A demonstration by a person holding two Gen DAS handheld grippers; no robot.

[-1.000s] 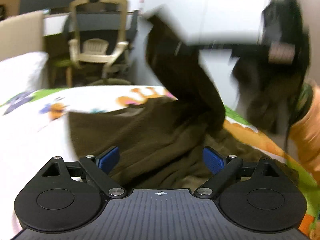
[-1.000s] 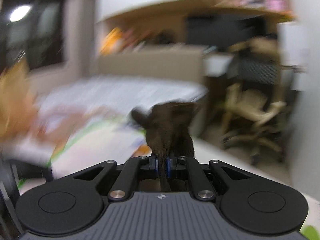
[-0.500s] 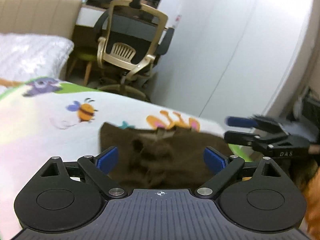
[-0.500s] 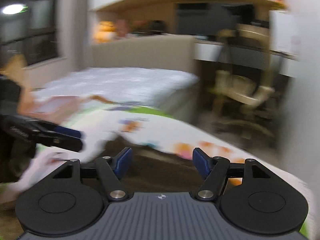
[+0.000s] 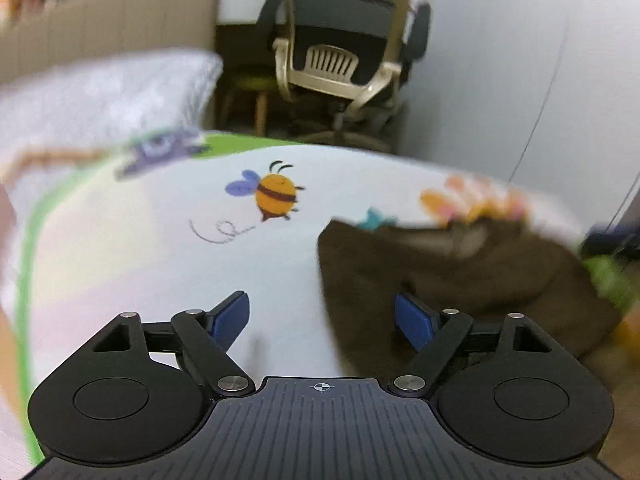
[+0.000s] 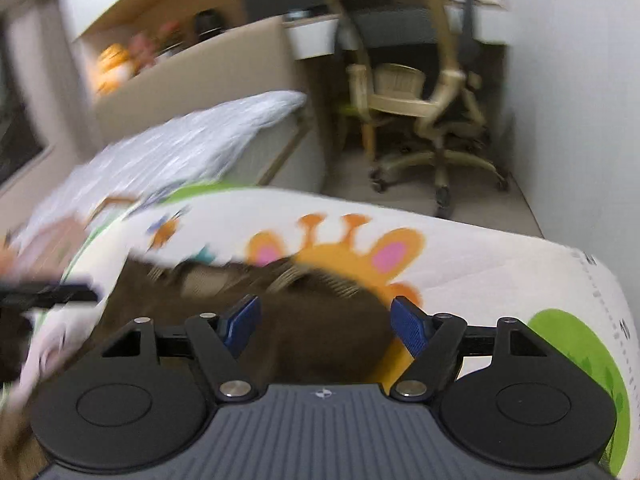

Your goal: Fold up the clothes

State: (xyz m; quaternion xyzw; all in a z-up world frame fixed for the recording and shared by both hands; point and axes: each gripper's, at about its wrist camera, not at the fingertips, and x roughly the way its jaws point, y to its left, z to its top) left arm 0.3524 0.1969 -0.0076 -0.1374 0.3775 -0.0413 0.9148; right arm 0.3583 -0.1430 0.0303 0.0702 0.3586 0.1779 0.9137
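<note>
A dark brown garment (image 5: 460, 276) lies bunched on a white cartoon-print bed sheet (image 5: 140, 264). My left gripper (image 5: 322, 320) is open and empty, low over the sheet at the garment's left edge. In the right wrist view the same garment (image 6: 304, 320) lies just ahead of and under my right gripper (image 6: 325, 322), which is open and empty. The left gripper's tips (image 6: 60, 294) show blurred at the far left of that view. The right gripper (image 5: 612, 240) shows as a dark blur at the right edge of the left wrist view.
A white pillow (image 5: 100, 96) lies at the head of the bed before a beige headboard (image 5: 112, 12). A beige office chair (image 5: 340, 60) stands on the floor past the bed's edge, beside a white wall (image 5: 520, 60). The sheet's right edge (image 6: 592, 280) drops off.
My right gripper was shut on the lifted garment one second ago; it has let go and the garment now lies on the sheet. My left gripper has shifted left off the garment's middle.
</note>
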